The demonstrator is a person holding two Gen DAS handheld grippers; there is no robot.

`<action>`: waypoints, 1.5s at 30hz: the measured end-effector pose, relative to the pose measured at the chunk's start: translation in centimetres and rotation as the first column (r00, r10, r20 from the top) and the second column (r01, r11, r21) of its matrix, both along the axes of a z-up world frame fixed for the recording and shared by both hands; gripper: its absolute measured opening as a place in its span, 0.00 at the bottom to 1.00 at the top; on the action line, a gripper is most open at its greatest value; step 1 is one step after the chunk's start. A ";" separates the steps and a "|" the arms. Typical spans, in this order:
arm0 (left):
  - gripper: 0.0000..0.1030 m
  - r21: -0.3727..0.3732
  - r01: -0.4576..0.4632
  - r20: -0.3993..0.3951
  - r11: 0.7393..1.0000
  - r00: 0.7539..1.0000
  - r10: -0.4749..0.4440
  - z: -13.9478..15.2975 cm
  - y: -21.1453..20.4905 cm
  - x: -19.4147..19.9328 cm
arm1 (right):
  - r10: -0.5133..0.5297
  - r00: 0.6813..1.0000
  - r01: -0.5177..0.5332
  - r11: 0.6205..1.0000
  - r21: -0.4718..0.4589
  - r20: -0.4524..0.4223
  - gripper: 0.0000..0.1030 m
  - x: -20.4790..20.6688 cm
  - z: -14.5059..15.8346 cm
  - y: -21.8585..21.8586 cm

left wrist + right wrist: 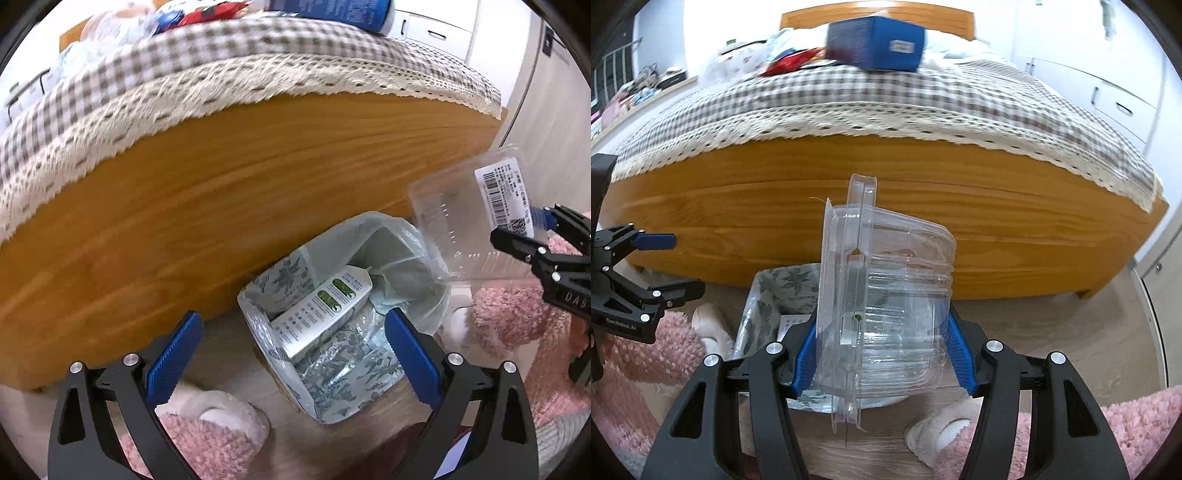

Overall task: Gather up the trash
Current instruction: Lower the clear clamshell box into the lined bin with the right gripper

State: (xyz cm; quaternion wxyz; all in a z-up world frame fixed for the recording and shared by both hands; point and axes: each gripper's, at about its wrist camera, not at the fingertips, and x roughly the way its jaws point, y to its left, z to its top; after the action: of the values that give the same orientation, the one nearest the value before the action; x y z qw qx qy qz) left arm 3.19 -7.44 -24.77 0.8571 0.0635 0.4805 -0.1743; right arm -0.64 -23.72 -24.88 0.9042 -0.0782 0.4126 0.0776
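Now my right gripper (882, 354) has its jaws closed partway on a clear plastic clamshell container (886, 314), with the blue pads pressing on both of its sides; the container stands on its edge between them, and in the left wrist view I can see a white barcode label (504, 201) on it. My left gripper (291, 354) is empty — its jaws stand wide open, with nothing between the pads. Below both grippers a small trash bin (332, 317) with a thin liner bag stands on the wooden floor (1034, 317), just beside the footboard of a wooden bed (886, 236). Inside the bin lies a white carton (321, 310) with green marks, tilted. The held container is near the bin's opening but apart from it. On the checked bedspread (849, 99) farther away lie a blue box (875, 44) and some red wrappers (792, 61).
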 end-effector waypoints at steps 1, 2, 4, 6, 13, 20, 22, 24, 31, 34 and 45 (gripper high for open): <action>0.93 0.007 -0.002 -0.002 1.000 1.000 0.002 -0.4 0.1 0.0 | 0.017 1.000 -0.017 1.000 -0.009 -0.008 0.56 0.1 -0.2 0.5; 0.93 0.009 -0.003 -0.002 1.000 1.000 0.003 -0.5 0.2 -0.1 | 0.031 0.999 -0.031 0.999 -0.014 -0.014 0.56 0.3 -0.4 0.9; 0.93 -0.001 -0.007 -0.008 1.000 1.000 0.007 -0.6 0.7 -0.2 | 0.066 0.997 -0.067 0.997 -0.027 -0.030 0.56 0.6 -0.8 1.8; 0.93 -0.027 -0.012 -0.021 1.000 1.000 0.011 -0.7 1.2 -0.4 | 0.106 0.994 -0.107 0.993 -0.047 -0.042 0.56 0.9 -1.2 2.8; 0.93 -0.037 -0.047 -0.048 0.998 0.998 0.045 -0.9 2.6 0.1 | 0.267 0.956 -0.279 0.956 -0.090 -0.123 0.56 1.7 -3.4 5.8; 0.93 -0.041 -0.070 -0.098 0.997 0.993 0.065 -1.7 3.5 0.8 | 0.382 0.909 -0.405 0.904 -0.139 -0.166 0.56 1.7 -5.0 7.5; 0.93 -0.048 -0.085 -0.129 0.995 0.989 0.079 -2.3 3.9 1.0 | 0.410 0.895 -0.434 0.891 -0.136 -0.174 0.56 1.8 -5.1 7.5; 0.93 -0.046 -0.105 -0.153 0.993 0.983 0.097 -2.9 4.3 1.2 | 0.437 0.881 -0.463 0.876 -0.138 -0.183 0.56 2.2 -5.2 7.6; 0.93 -0.026 -0.150 -0.204 0.988 0.969 0.142 -4.2 5.5 1.7 | 0.540 0.807 -0.583 0.795 -0.169 -0.239 0.56 2.5 -5.8 8.5; 0.93 -0.012 -0.159 -0.214 0.987 0.965 0.152 -4.5 5.5 1.8 | 0.579 0.773 -0.630 0.750 -0.200 -0.261 0.56 2.5 -6.4 9.2; 0.93 0.026 -0.219 -0.250 0.975 0.943 0.218 -5.5 6.8 2.4 | 0.645 0.676 -0.732 0.644 -0.224 -0.356 0.56 2.6 -8.9 10.2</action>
State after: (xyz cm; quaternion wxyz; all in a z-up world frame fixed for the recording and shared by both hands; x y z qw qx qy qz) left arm 5.63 -0.67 -30.30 0.8034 -0.0138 0.5892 -0.0854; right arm 1.93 -13.49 -33.79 0.7182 -0.3787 0.4652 0.3527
